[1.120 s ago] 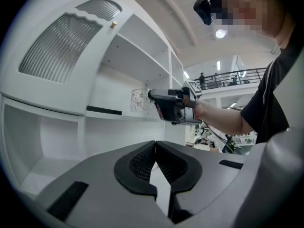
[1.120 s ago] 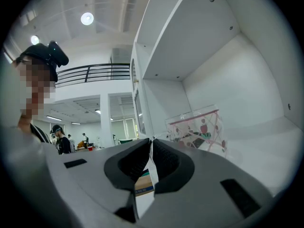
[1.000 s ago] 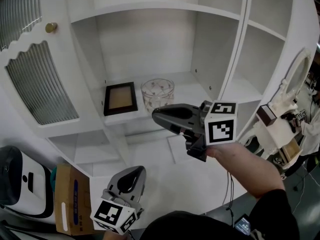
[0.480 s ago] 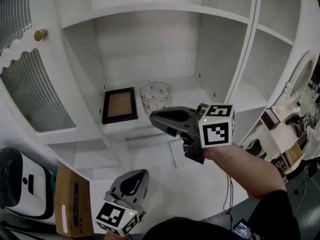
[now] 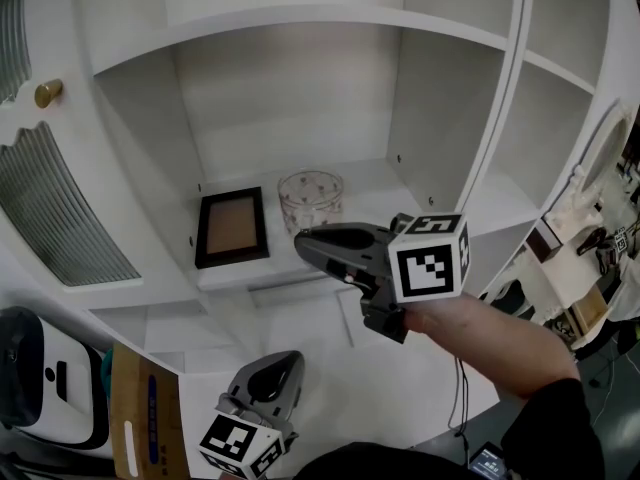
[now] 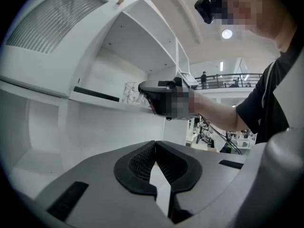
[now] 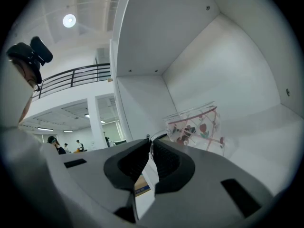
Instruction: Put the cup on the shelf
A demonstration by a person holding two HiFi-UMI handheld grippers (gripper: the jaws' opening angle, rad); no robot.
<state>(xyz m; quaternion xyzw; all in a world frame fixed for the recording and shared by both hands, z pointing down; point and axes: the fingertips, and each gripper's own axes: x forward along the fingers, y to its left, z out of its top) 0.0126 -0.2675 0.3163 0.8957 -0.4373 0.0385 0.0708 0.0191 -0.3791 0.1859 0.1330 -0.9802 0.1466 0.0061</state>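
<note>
The glass cup (image 5: 311,196), printed with small red flowers, stood upright on the white shelf (image 5: 385,180). It was just beside a dark picture frame (image 5: 232,227) that lay flat to its left. My right tongs (image 5: 300,239) pointed level towards the cup from just in front of the shelf's edge. They were closed with nothing between them and did not grip the cup. My left tongs (image 5: 288,360) hung low, well below that shelf, also closed and empty.
</note>
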